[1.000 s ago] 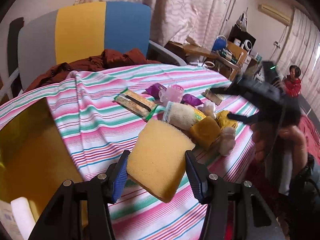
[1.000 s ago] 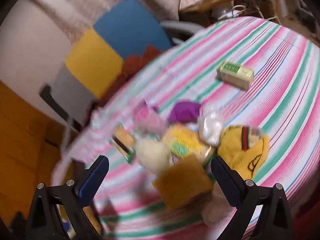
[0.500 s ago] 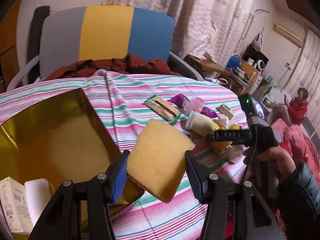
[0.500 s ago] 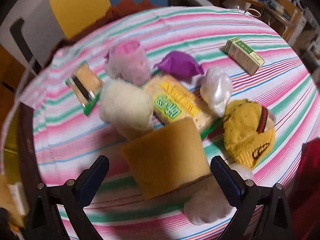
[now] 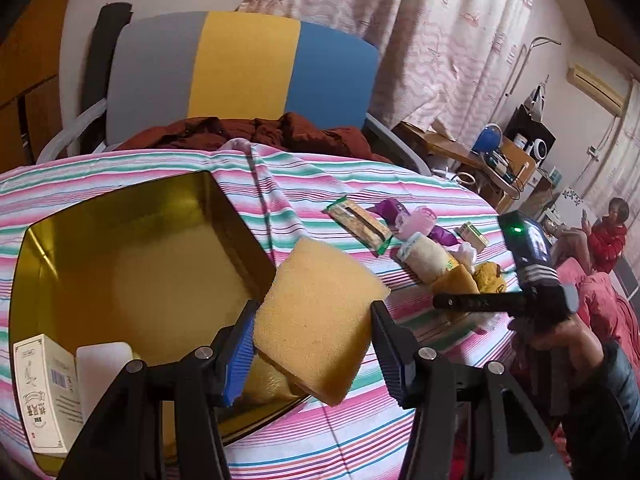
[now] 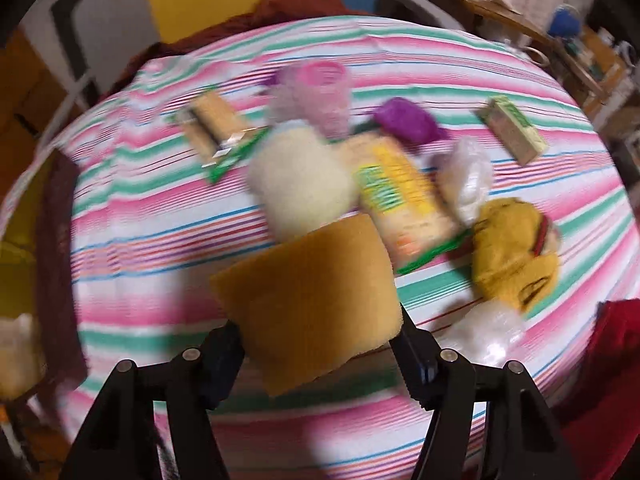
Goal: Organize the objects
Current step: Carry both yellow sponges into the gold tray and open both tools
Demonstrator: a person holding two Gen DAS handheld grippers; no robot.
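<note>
Striped-cloth table (image 5: 344, 184) — gold tin (image 5: 132, 248), snack packets (image 5: 358, 222), small box (image 6: 514, 128)

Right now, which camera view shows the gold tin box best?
The left wrist view: the gold tin box lies open, its inside plainly visible. The right wrist view shows only a blurred yellow part of it at the left edge.
</note>
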